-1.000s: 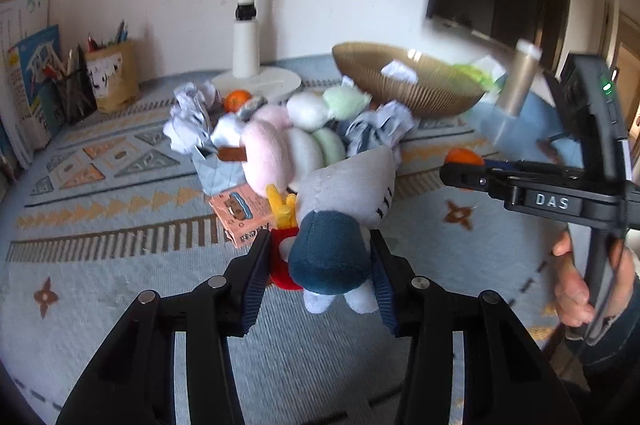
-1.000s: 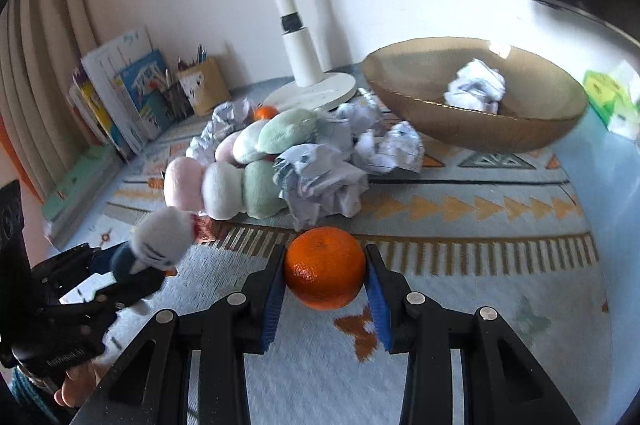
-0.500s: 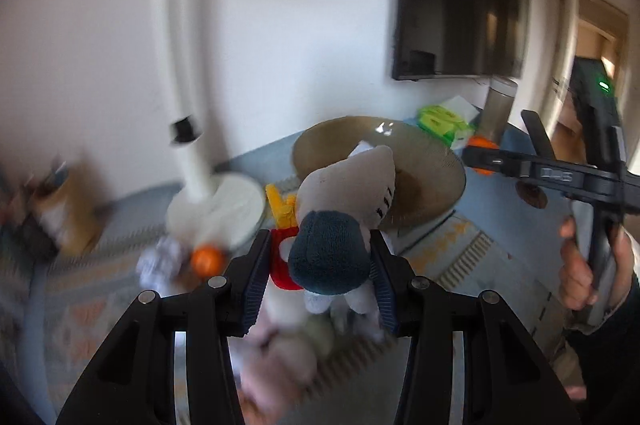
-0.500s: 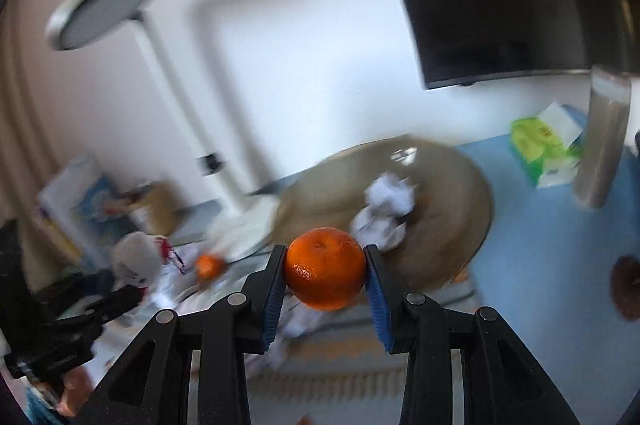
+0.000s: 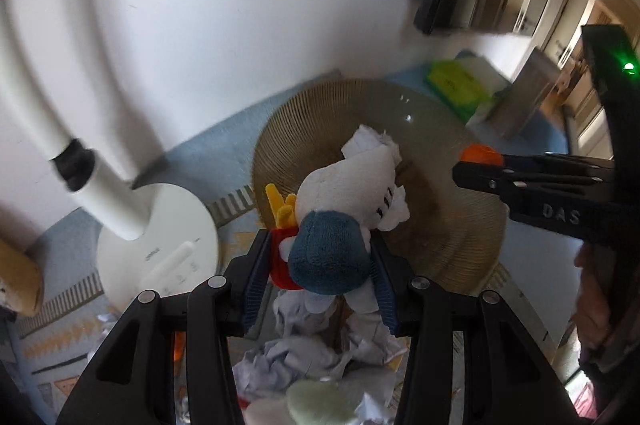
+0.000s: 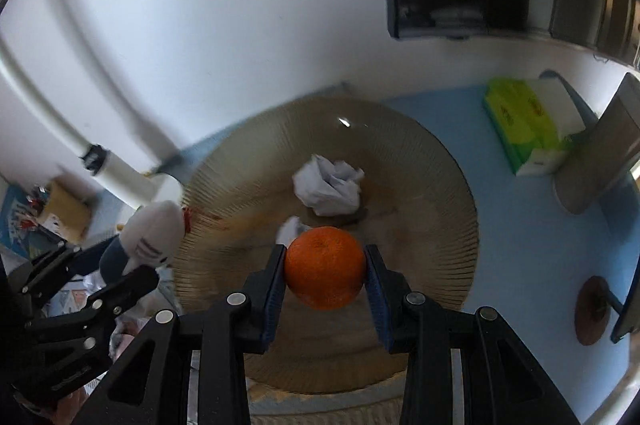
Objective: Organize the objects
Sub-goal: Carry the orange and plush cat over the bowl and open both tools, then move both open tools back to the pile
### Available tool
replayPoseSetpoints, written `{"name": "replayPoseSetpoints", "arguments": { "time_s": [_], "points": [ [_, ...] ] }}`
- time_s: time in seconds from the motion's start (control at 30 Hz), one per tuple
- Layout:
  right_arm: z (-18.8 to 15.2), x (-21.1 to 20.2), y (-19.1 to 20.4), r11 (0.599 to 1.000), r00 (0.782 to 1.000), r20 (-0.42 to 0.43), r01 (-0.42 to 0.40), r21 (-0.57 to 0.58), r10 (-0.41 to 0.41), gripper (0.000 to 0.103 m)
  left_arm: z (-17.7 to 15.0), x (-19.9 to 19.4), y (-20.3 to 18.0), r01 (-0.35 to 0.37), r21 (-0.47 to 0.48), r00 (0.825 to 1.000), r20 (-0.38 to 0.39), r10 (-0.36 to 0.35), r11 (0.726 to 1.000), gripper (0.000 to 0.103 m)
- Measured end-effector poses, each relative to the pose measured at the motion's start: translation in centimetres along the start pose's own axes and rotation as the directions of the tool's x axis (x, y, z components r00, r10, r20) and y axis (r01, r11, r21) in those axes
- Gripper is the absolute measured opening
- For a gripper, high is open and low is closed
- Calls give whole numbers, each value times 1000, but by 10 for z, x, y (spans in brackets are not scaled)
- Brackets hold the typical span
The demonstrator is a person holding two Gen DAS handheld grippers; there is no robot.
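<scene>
Both hand-held grippers, gripping plush toy and orange, now hover over bowl.

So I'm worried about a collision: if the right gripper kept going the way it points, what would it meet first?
Probably the bowl: the right gripper, shut on the orange, points down into it, near the crumpled paper. Depth is unclear.

Left gripper, right gripper: fingers clamped, tilted down.

Paper ball in bowl; lamp base left; tissue box right.
</scene>
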State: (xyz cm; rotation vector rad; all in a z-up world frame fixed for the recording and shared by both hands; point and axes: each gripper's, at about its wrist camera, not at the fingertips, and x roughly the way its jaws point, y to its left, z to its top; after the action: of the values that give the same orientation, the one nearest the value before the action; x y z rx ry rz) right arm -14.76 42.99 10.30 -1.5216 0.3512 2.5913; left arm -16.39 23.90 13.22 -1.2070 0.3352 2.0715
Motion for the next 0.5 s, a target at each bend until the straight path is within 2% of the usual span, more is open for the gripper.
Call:
{"name": "replayPoseSetpoints", "arguments": {
  "time_s": [0.1, 0.13, 0.17, 0.2, 0.23, 0.33, 0.5],
  "points": [
    [7, 10, -12, 1000, 998, -58, -4, 4, 4, 37, 17, 15, -6, 19, -1, 999, -34, -19, 1000, 54],
    [10, 13, -14, 1000, 997, -72, -6, 11, 7, 38, 21, 19, -8, 32, -1, 999, -40, -32, 999, 67],
    [13, 15, -18, 1000, 996, -87, -9, 19, 10, 46, 26, 23, -8, 37, -10, 998, -47, -38, 999, 78],
    [18, 17, -23, 1000, 994, -108, -9, 24, 11, 54, 29, 26, -6, 36, -33, 998, -47, -38, 999, 78],
    [20, 17, -26, 1000, 995, -104, -5, 25, 8, 57, 31, 27, -4, 36, -47, 998, -52, -38, 998, 78],
    [27, 6, -34, 1000, 997, -73, 8, 14, -7, 58, 31, 21, 7, 41, -97, 998, -53, -46, 994, 78],
    [18, -17, -39, 995, 997, -52, -46, 91, 51, 60, 8, -16, 23, 19, -126, 999, -34, -23, 992, 78]
  ]
}}
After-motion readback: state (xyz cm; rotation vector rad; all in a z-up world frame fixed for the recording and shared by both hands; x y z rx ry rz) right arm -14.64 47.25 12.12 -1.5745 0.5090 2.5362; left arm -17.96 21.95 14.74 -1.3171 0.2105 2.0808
